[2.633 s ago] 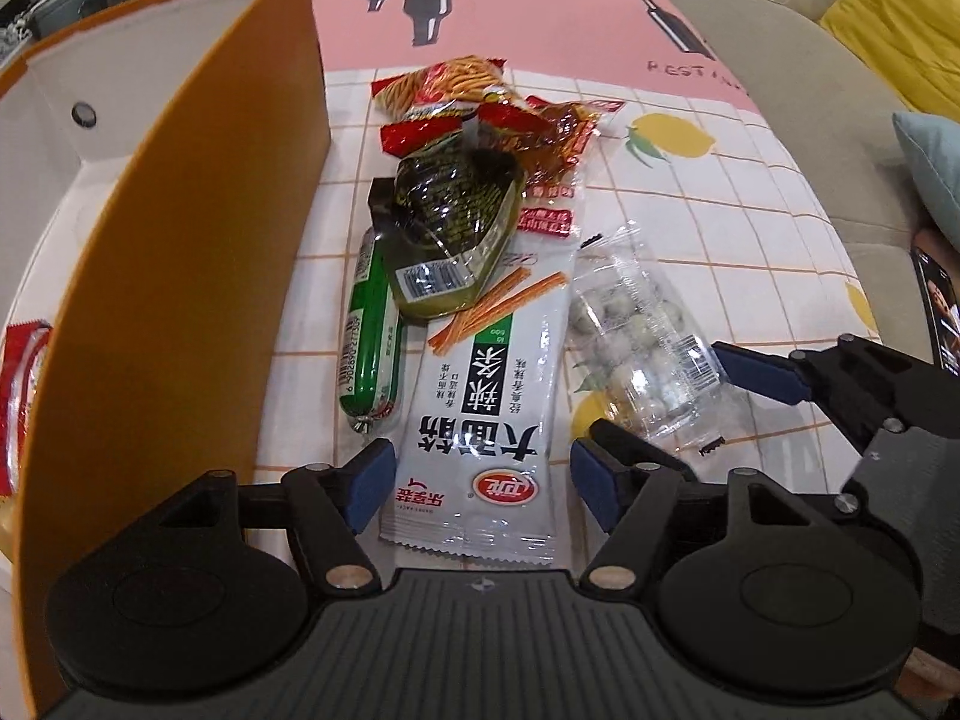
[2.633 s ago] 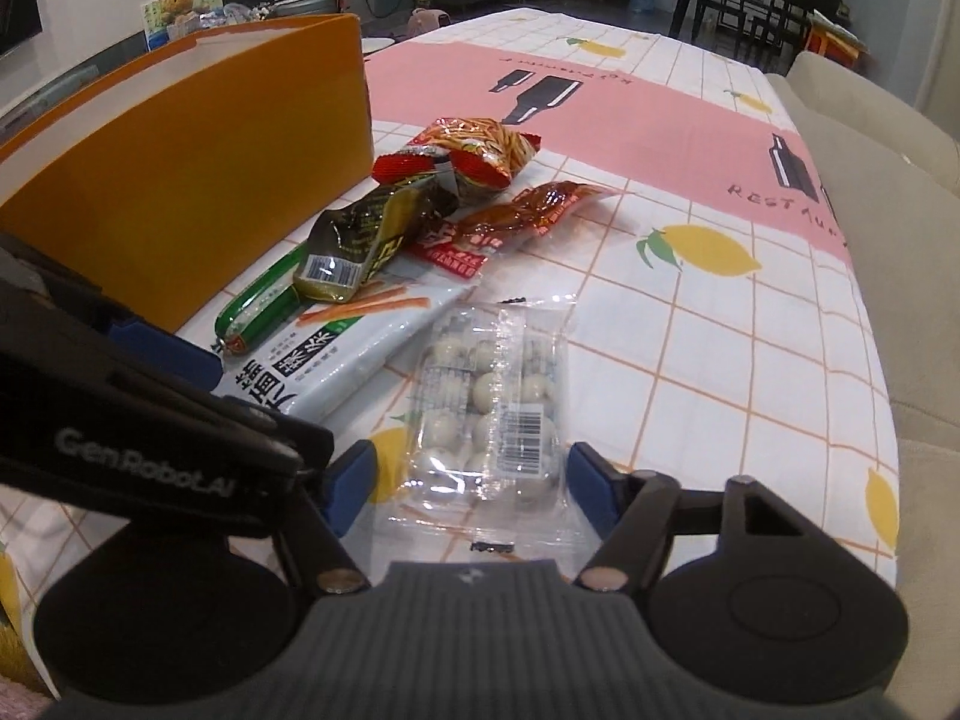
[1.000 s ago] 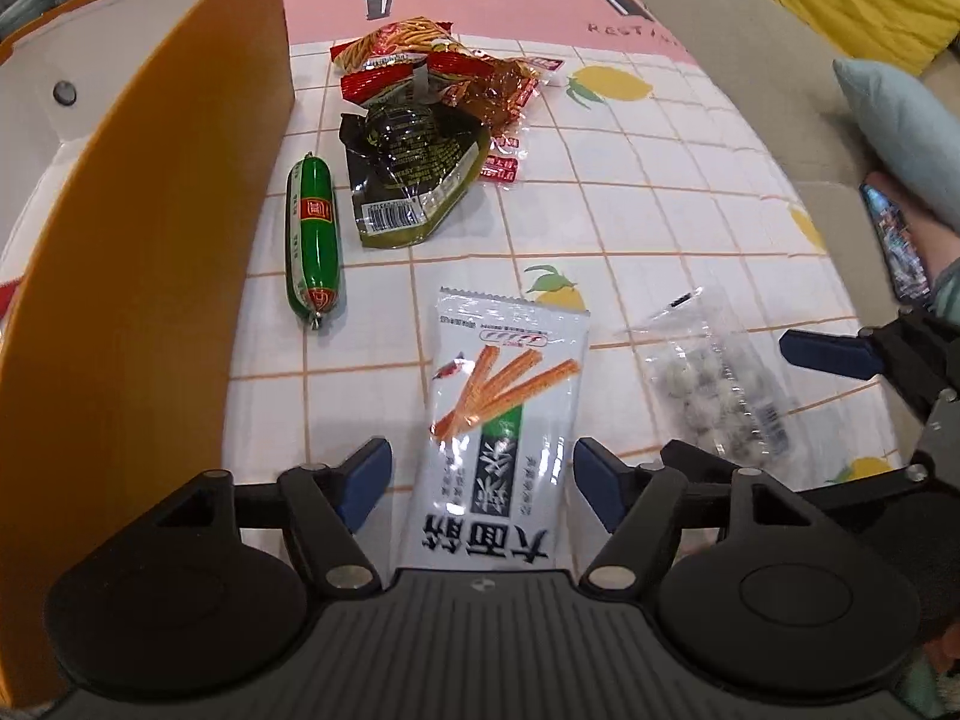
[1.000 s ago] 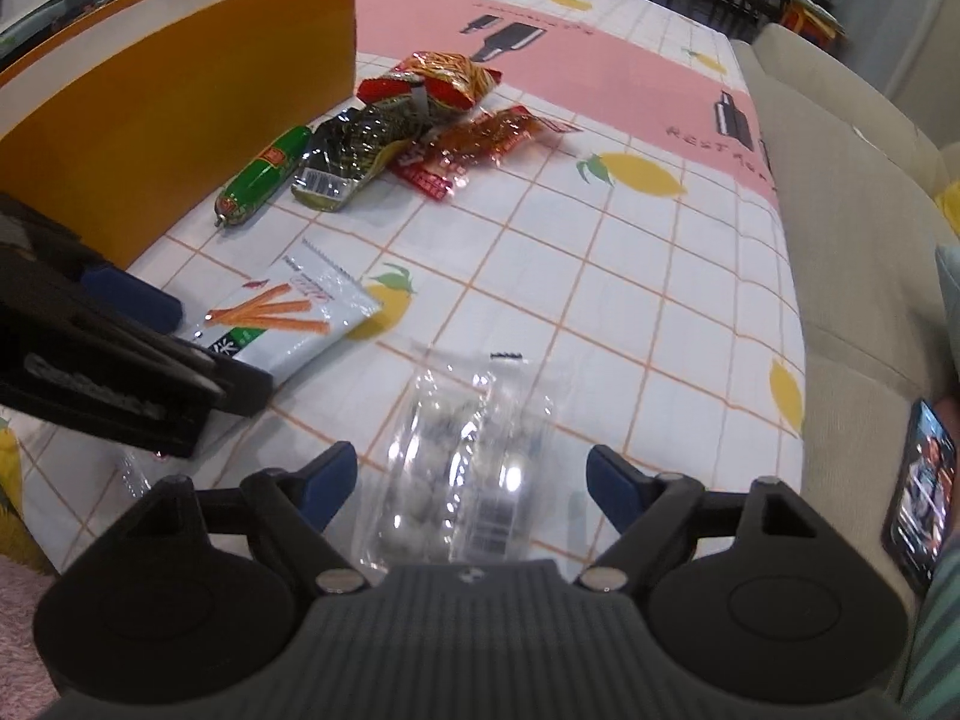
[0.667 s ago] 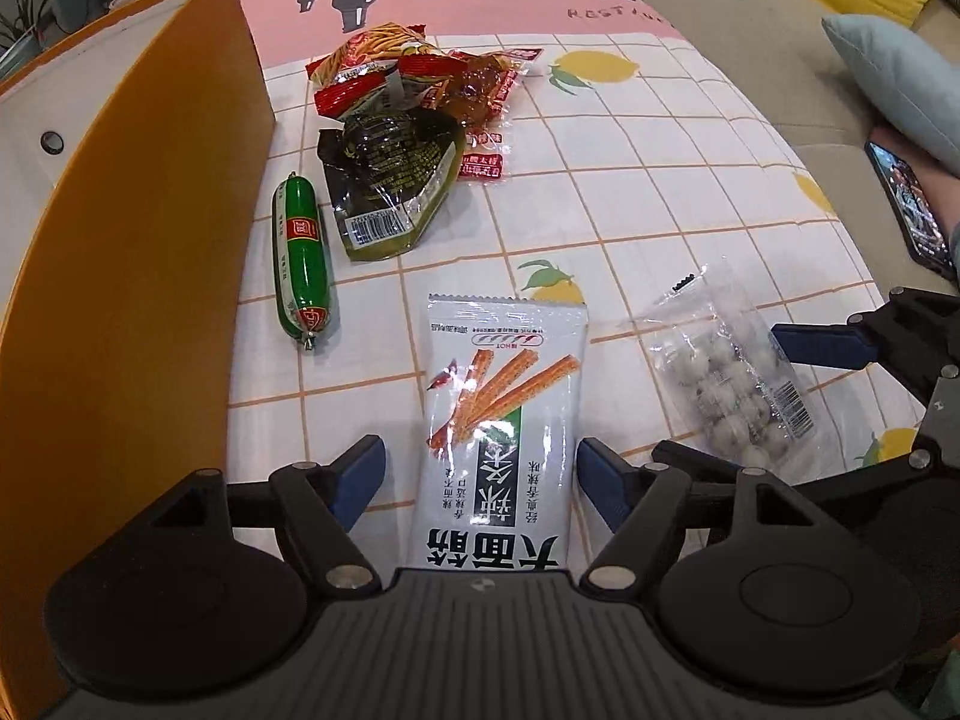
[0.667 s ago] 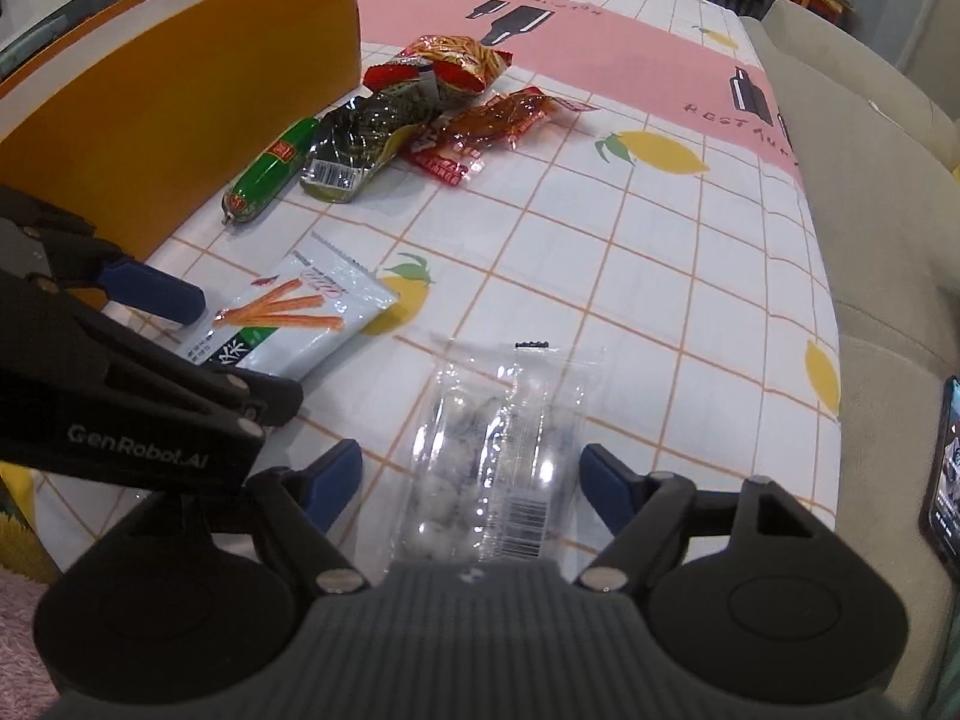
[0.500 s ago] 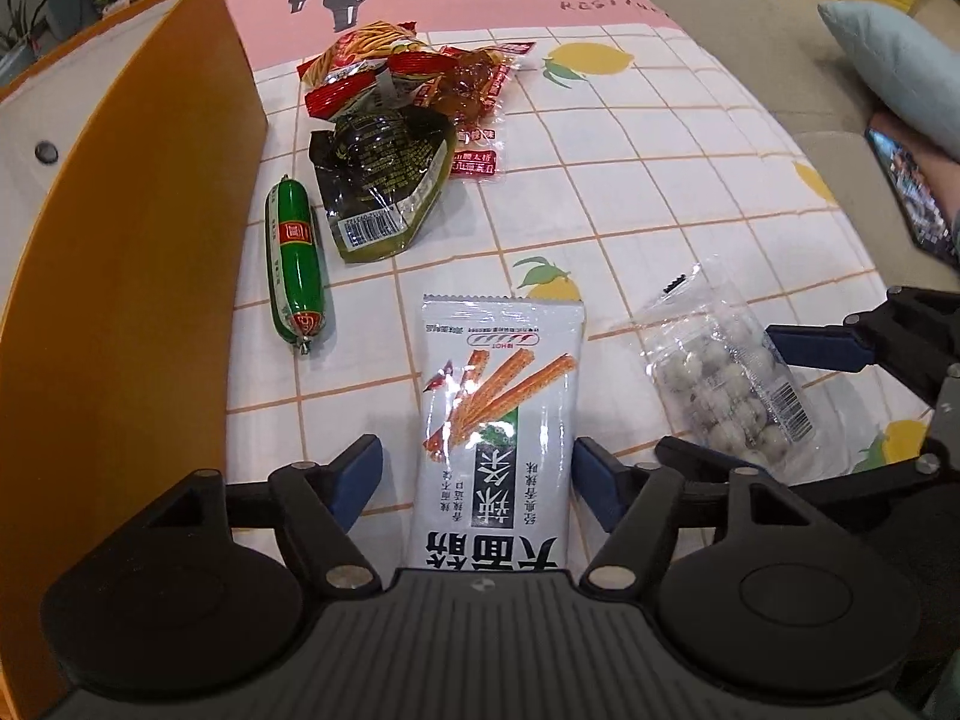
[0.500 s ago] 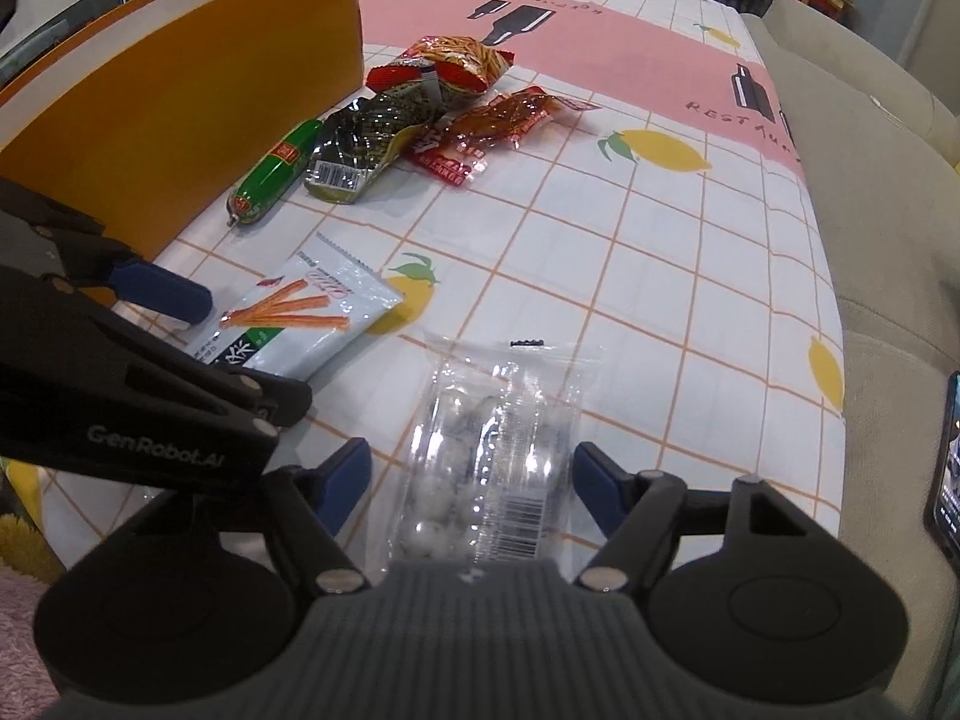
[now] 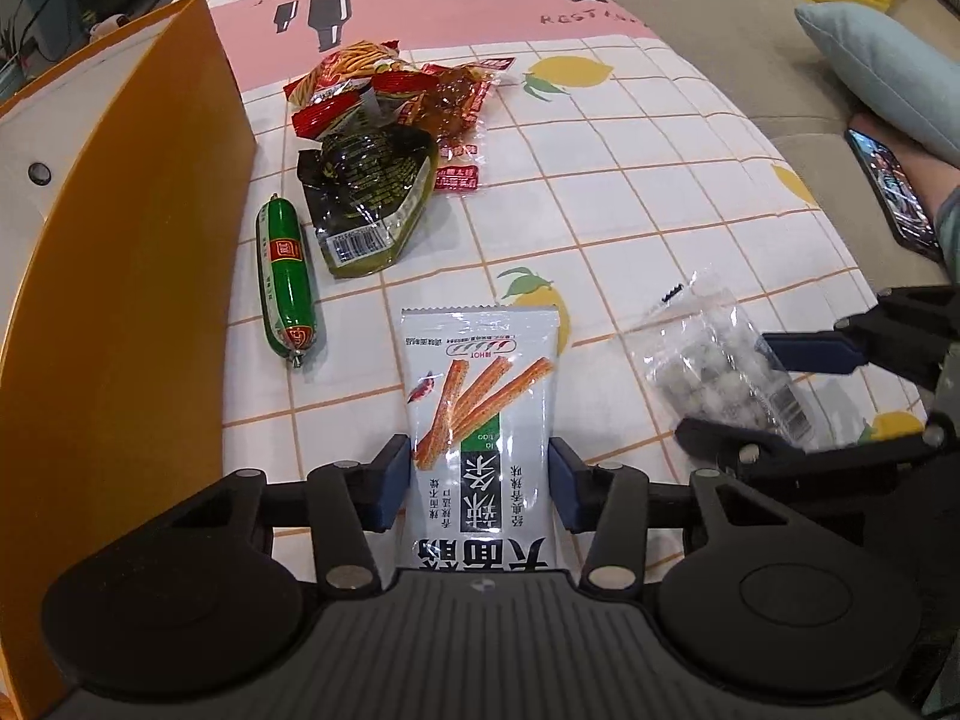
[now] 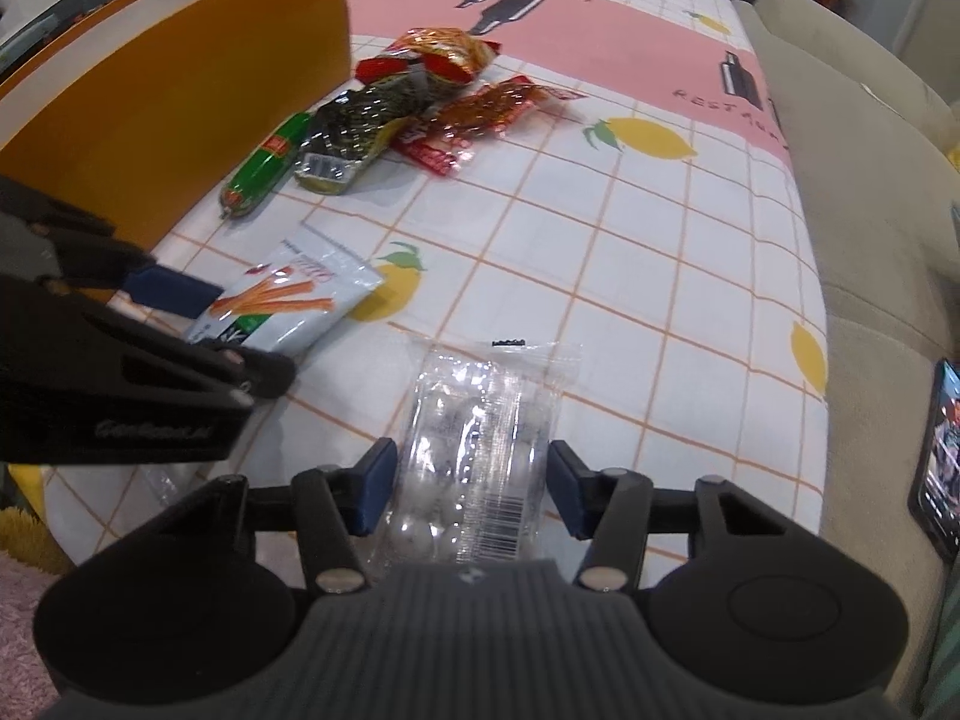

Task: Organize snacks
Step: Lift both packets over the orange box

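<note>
Two hand-held grippers are seen tilted steeply down over a lemon-print tablecloth (image 9: 630, 192), side by side at the bottom of each frame. The left gripper (image 9: 482, 483) has just been closing, and its blue pads (image 9: 393, 480) are pressed against both edges of a white snack pack (image 9: 480, 414) printed with orange sticks, which lies flat at lower centre of the left view. The right gripper (image 10: 471, 489) has likewise just been closing; a clear bag of pale balls (image 10: 480, 438) is caught between its pads (image 10: 375, 489), which touch the bag's sides. In the left view this gripper (image 9: 780, 396) is shown at the right edge, clamped on the same bag (image 9: 714, 372). An orange box (image 9: 120, 276) is stood along the left side of both frames. Just beside its wall a green sausage (image 9: 285, 282) is laid, with a dark green packet (image 9: 369, 192) next to it and red packets (image 9: 384, 90) heaped above, towards the upper centre. A phone (image 9: 891, 195) is seen on the sofa at the right edge.
</note>
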Available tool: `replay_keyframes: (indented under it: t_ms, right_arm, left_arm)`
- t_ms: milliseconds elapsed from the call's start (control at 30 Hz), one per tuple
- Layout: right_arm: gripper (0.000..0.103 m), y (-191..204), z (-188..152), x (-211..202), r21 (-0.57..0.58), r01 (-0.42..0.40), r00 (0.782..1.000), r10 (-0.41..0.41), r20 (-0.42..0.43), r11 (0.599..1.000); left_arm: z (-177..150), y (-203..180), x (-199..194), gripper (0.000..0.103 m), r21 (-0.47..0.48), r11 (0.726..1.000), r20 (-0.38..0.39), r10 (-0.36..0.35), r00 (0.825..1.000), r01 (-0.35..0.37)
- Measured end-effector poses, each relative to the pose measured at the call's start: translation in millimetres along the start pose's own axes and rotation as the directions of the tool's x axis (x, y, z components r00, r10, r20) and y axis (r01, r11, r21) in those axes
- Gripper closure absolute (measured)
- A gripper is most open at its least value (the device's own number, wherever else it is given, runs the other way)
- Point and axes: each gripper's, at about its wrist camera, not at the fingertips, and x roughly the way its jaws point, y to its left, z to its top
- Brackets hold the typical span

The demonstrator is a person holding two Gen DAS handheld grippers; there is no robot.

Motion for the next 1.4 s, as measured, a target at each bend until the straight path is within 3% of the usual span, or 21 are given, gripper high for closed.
replay_keyframes:
  t_ms: [200,533,900,1133,1400]
  right_arm:
    - [0.051,-3,6,-7,0.022,0.025,0.999,-0.026,0.032,0.999]
    - [0.051,5,22,-38,0.049,-0.003,0.991,-0.003,0.137,0.999]
    - [0.051,37,56,-99,0.012,-0.106,0.945,0.097,0.313,0.994]
    - [0.051,78,89,-121,-0.111,-0.154,0.915,0.184,0.358,0.982]
    - [0.051,131,130,-116,-0.287,-0.136,0.91,0.234,0.342,0.948]
  left_arm:
    - [0,5,-17,0.049,-0.046,0.999,0.048,0.002,0.999,0.0]
    - [3,22,-75,0.049,-0.141,0.989,0.157,-0.01,0.988,0.032]
    - [14,75,-145,0.049,-0.205,0.978,0.278,0.023,0.96,0.036]
    - [17,115,-167,0.049,-0.205,0.979,0.285,0.073,0.956,-0.013]
    - [25,164,-158,0.049,-0.238,0.968,0.223,0.13,0.966,-0.076]
